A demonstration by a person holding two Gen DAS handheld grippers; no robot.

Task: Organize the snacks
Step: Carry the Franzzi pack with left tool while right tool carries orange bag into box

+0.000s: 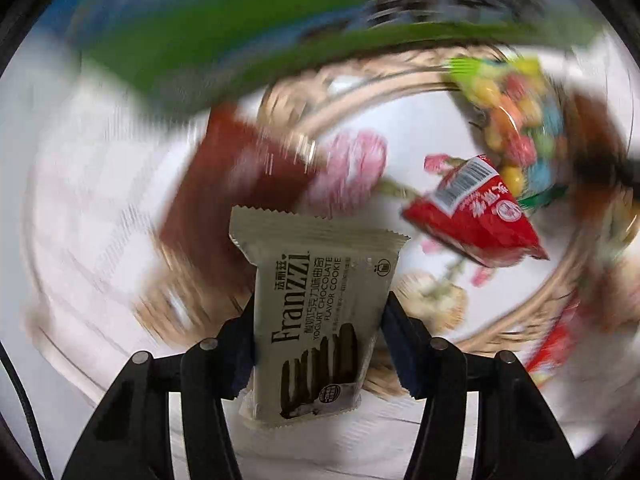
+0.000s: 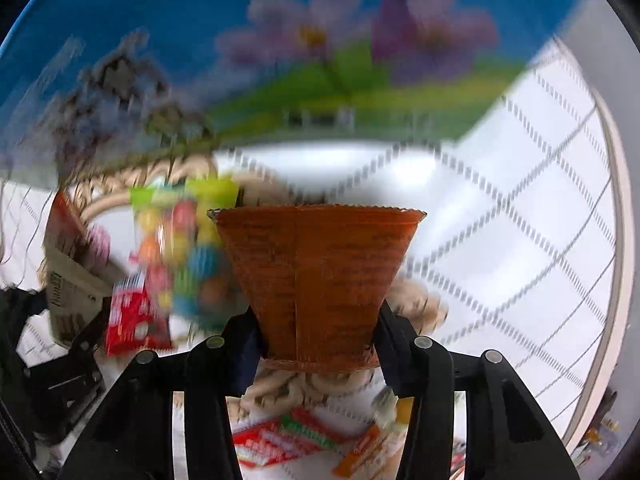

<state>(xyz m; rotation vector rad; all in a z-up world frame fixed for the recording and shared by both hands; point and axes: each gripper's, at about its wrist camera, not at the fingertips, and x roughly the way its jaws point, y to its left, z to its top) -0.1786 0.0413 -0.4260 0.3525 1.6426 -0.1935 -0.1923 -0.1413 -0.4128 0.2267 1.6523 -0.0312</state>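
Note:
My left gripper point(image 1: 320, 308) is shut on a beige Franzzi cookie packet point(image 1: 320, 280), held upright over a wicker basket point(image 1: 400, 84) with a floral lining. Inside the basket lie a red packet point(image 1: 476, 220), a bag of colourful candies point(image 1: 516, 120) and a brown packet point(image 1: 240, 176). My right gripper point(image 2: 316, 316) is shut on an orange-brown packet point(image 2: 320, 264) beside the basket's rim point(image 2: 104, 204). The candy bag point(image 2: 188, 248) and red packet point(image 2: 132, 320) show again to its left in the right wrist view. Both views are blurred.
A white quilted tablecloth point(image 2: 520, 240) covers the round table. More red and orange snack packets point(image 2: 280, 440) lie on it below the right gripper. A blue and green flowered surface point(image 2: 280, 40) fills the background behind the basket.

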